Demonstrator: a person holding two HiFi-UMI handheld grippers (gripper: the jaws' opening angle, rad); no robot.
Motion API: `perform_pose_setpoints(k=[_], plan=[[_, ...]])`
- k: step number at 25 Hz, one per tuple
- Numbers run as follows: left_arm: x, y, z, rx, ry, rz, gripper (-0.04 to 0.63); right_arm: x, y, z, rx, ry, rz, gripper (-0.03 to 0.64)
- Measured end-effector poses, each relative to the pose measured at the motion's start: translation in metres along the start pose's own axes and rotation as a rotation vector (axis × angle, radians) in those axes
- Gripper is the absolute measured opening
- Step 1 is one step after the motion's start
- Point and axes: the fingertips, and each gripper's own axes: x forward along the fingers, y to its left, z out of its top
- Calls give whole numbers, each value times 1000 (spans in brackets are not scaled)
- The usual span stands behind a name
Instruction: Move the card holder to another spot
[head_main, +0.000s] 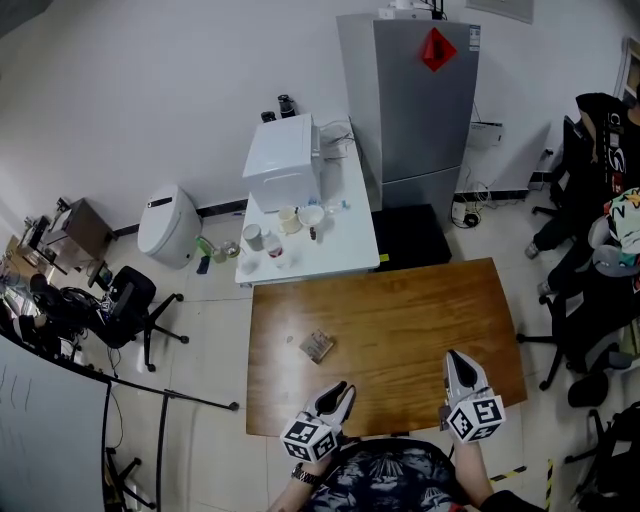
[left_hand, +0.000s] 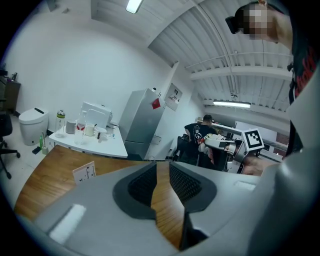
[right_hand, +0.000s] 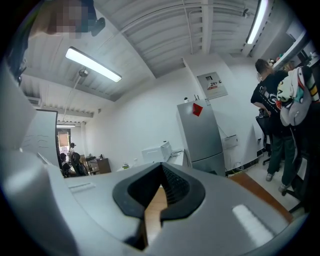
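The card holder (head_main: 317, 345) is a small clear stand with a printed card, resting on the wooden table (head_main: 420, 310) left of centre. In the left gripper view the card holder (left_hand: 85, 172) stands upright to the left of the jaws. My left gripper (head_main: 343, 390) hovers at the table's near edge, just right of and nearer than the holder, shut with nothing in it. My right gripper (head_main: 454, 358) is over the near right part of the table, also shut and empty. Both gripper views, the left gripper (left_hand: 161, 167) and the right gripper (right_hand: 162, 172), show the jaws closed with only wood behind them.
A white side table (head_main: 350, 245) with cups and a white box-shaped appliance (head_main: 282, 160) abuts the far edge. A grey fridge (head_main: 420, 100) stands behind. Office chairs (head_main: 135, 300) are at the left, and people and chairs (head_main: 600, 250) at the right.
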Motion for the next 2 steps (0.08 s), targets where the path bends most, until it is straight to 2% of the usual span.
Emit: perform_pose_setpoints(k=[2], plan=[[0,3,0,1,-1,5,83,2,1,-1,-1,1,4,2]])
